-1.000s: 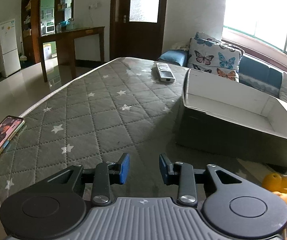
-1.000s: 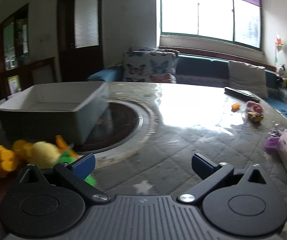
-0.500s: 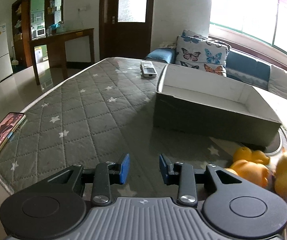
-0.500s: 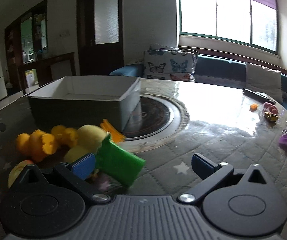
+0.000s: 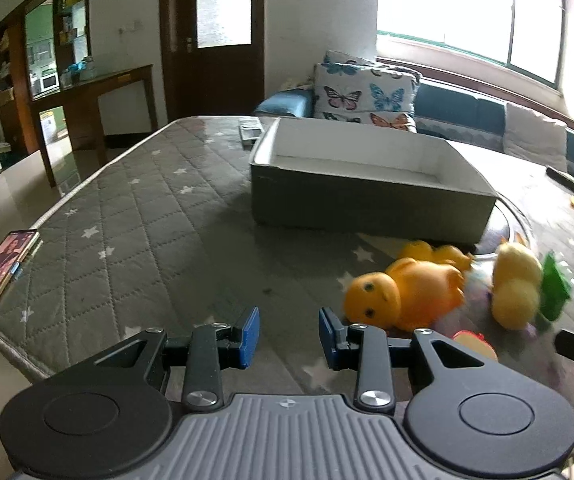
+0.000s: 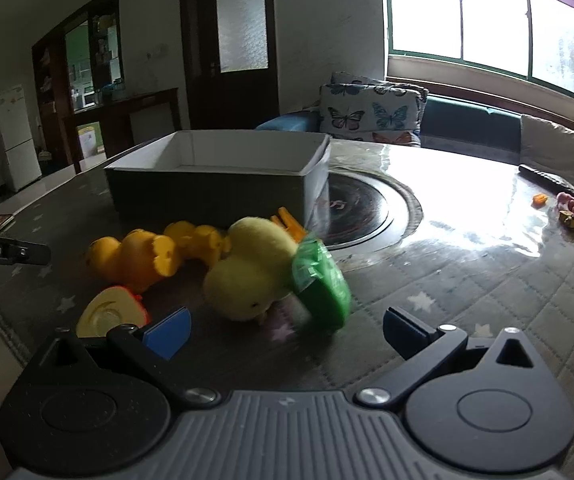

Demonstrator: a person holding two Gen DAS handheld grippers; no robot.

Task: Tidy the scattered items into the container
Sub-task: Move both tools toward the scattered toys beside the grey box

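While the grey box [image 6: 215,184] sits empty beyond the toy pile, the right gripper [image 6: 285,330] gapes wide and empty directly before the plush chick [image 6: 253,276], nearer than the left gripper [image 5: 289,338], half-open, empty, with the orange duck [image 5: 407,294] off to its right.

Ahead of the tongs, quilted matt cloth is seen under a glossy clear cover on the surface [image 5: 135,216]; the container [image 5: 367,200] looks matt cardboard, the yellow chick [image 6: 251,276] fuzzy plush.
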